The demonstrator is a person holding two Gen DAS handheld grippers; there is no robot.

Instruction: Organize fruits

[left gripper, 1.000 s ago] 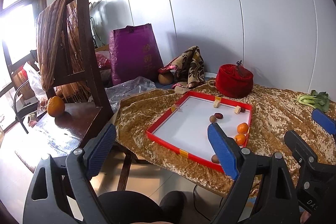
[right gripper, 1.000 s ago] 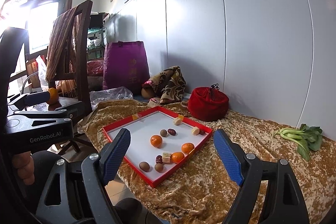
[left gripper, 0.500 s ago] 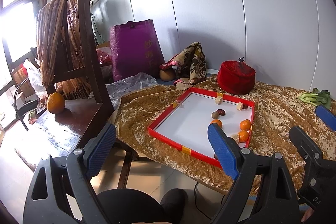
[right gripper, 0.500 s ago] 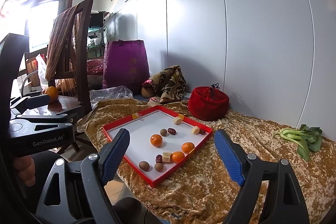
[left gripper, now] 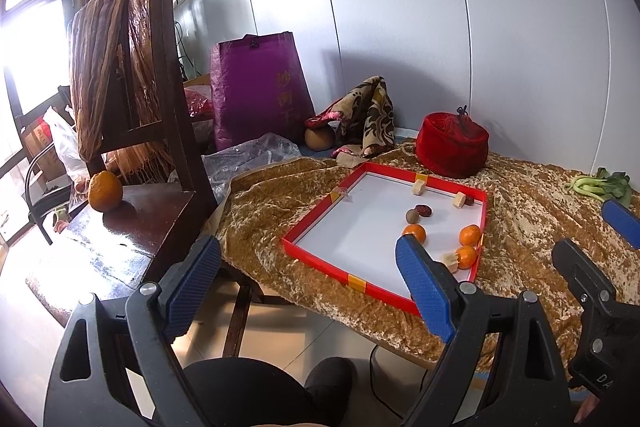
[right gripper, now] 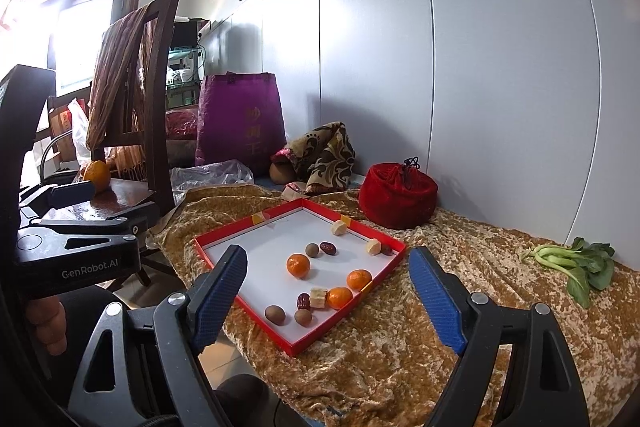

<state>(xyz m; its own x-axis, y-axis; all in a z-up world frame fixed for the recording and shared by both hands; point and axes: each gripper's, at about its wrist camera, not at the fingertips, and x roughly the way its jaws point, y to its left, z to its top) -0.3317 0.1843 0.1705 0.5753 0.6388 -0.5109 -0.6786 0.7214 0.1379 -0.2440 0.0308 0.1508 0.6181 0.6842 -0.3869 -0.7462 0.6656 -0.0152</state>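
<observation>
A big orange (left gripper: 105, 190) is sitting on the dark chair (left gripper: 132, 227), the left gripper (left gripper: 308, 281) and the right gripper (right gripper: 330, 301) are both hanging wide open and holding nothing, and small oranges (right gripper: 298, 265) are lying in the red tray (right gripper: 304, 341) on the worktop (right gripper: 400, 347)

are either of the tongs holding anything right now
No. The left tongs and right tongs are both open and empty, short of the red-rimmed white tray of fruit.
</observation>
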